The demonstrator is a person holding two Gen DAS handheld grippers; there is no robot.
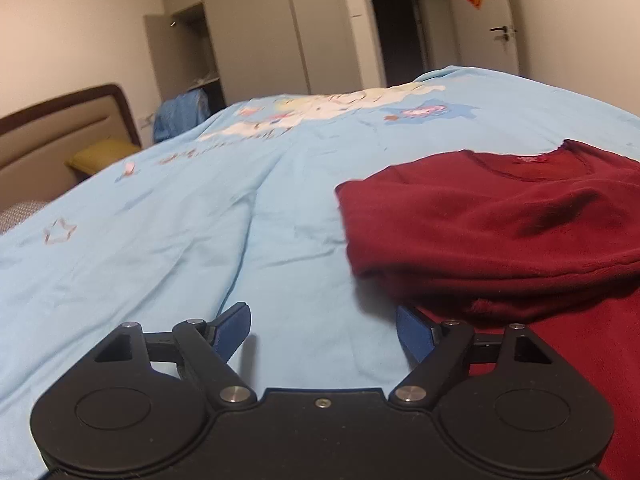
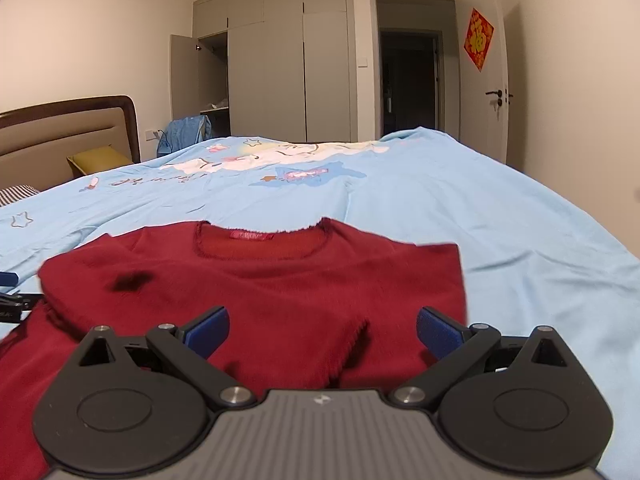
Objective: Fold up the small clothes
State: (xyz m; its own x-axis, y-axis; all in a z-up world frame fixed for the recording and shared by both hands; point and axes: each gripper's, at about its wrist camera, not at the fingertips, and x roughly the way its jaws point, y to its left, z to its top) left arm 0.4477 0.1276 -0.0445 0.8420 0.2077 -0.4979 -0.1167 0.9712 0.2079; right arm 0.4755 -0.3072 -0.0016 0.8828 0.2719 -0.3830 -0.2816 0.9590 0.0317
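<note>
Left wrist view shows the left hand-held gripper [image 1: 323,334] low over the bed's light blue bedspread [image 1: 168,240], its blue-padded fingers [image 1: 234,330] spread wide with nothing between them. The right-side pad sits just at the edge of a dark red sweater [image 1: 500,232], though whether it touches the fabric cannot be told. The sweater lies on the bedspread to the right of this gripper, its upper part folded over so that a thick rolled edge runs across the near side.

From the right wrist view, the right hand-held gripper [image 2: 323,334] hovers above the same dark red sweater [image 2: 260,280], blue pads [image 2: 438,332] held far apart and gripping nothing. The garment lies with its round neckline [image 2: 262,242] and a small red label facing away toward the far end of the bed. Both sides appear folded inward, and a frayed hem edge shows between the spread fingers. At the far left edge of this view a bit of the other gripper peeks in beside the sweater.

Behind the bed stand a padded headboard [image 2: 60,136], a yellow pillow [image 2: 96,160], a grey wardrobe [image 2: 276,60] with one door ajar, and a red ornament [image 2: 478,40] on a white door.
</note>
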